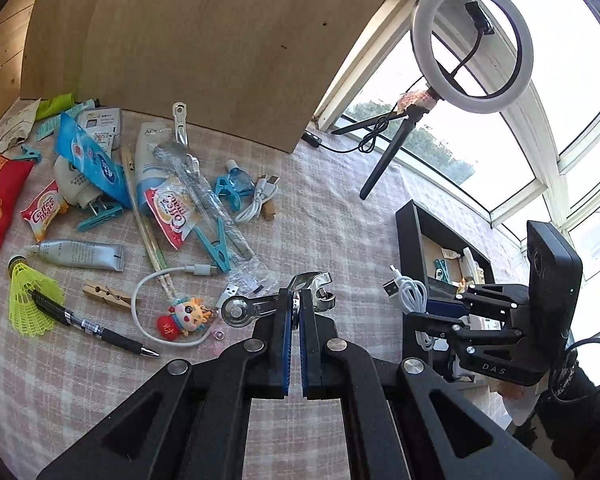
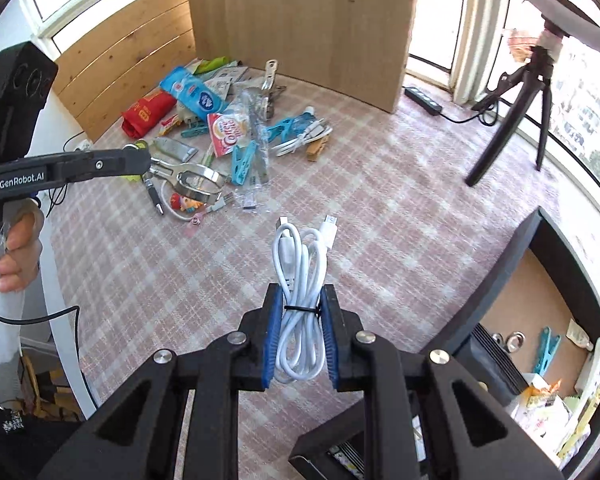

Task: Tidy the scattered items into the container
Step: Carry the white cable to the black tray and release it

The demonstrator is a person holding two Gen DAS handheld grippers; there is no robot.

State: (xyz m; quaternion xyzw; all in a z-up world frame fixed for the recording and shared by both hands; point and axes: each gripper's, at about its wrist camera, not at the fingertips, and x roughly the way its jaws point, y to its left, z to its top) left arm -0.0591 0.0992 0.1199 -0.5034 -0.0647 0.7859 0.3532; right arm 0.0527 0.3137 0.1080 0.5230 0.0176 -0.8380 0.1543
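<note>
My left gripper point(image 1: 296, 300) is shut on a metal clip point(image 1: 260, 304) and holds it above the checked tablecloth; it also shows in the right wrist view point(image 2: 192, 180). My right gripper point(image 2: 298, 300) is shut on a coiled white USB cable point(image 2: 304, 264), held above the cloth beside the black box point(image 2: 512, 264). The cable also shows in the left wrist view point(image 1: 410, 292), at the near wall of the box point(image 1: 410, 224). The box holds several items, among them a blue clothespin point(image 2: 546, 346).
Scattered items lie at the left: a black pen point(image 1: 96, 328), yellow shuttlecock point(image 1: 28, 296), wooden clothespin point(image 1: 106, 292), dragon keychain point(image 1: 184, 316), grey tube point(image 1: 80, 254), Coffee-mate sachets point(image 1: 170, 210), blue clothespins point(image 1: 218, 246). A ring light on a tripod point(image 1: 474, 44) stands behind. A wooden board point(image 1: 204, 40) stands at the back.
</note>
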